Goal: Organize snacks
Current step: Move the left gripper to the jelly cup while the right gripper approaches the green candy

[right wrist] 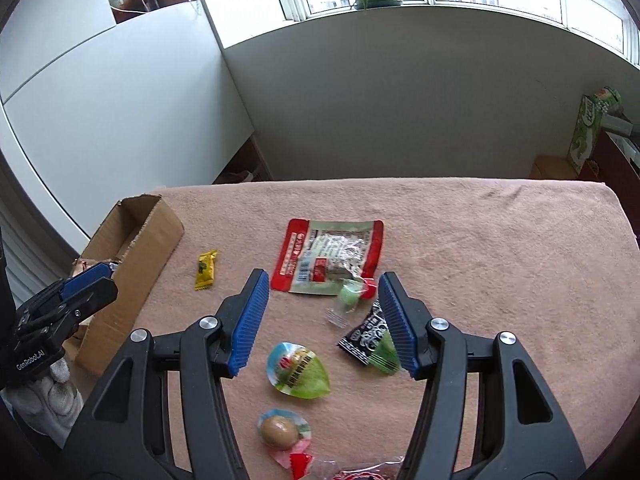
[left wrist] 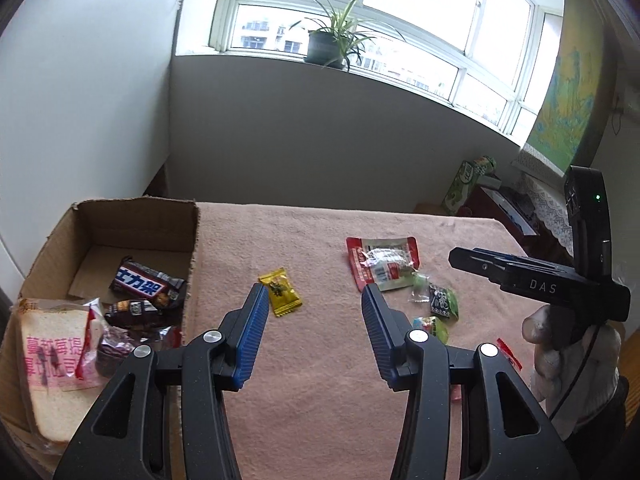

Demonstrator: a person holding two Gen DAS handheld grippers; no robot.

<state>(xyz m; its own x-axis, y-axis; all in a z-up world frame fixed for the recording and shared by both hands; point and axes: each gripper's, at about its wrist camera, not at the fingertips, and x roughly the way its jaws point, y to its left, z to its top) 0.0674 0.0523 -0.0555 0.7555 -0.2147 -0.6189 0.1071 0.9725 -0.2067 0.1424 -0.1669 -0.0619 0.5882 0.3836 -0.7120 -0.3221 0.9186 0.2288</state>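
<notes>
My left gripper (left wrist: 314, 300) is open and empty over the pink cloth, just right of the cardboard box (left wrist: 192, 256). The box holds a chocolate bar (left wrist: 146, 282), a wrapped bread slice (left wrist: 52, 364) and other packets. A yellow candy (left wrist: 280, 292) lies close to the left gripper's left pad. My right gripper (right wrist: 322, 292) is open too, hovering above a red and clear packet (right wrist: 330, 254), a small green candy (right wrist: 347, 296), a black and green sachet (right wrist: 370, 338), a green jelly cup (right wrist: 298, 368) and a wrapped brown egg (right wrist: 280, 432).
The pink cloth (right wrist: 500, 260) covers the table up to its far and right edges. A potted plant (left wrist: 328, 44) stands on the window sill. A green carton (right wrist: 586, 138) sits on furniture at the right. A gloved hand (left wrist: 556, 356) carries the right gripper.
</notes>
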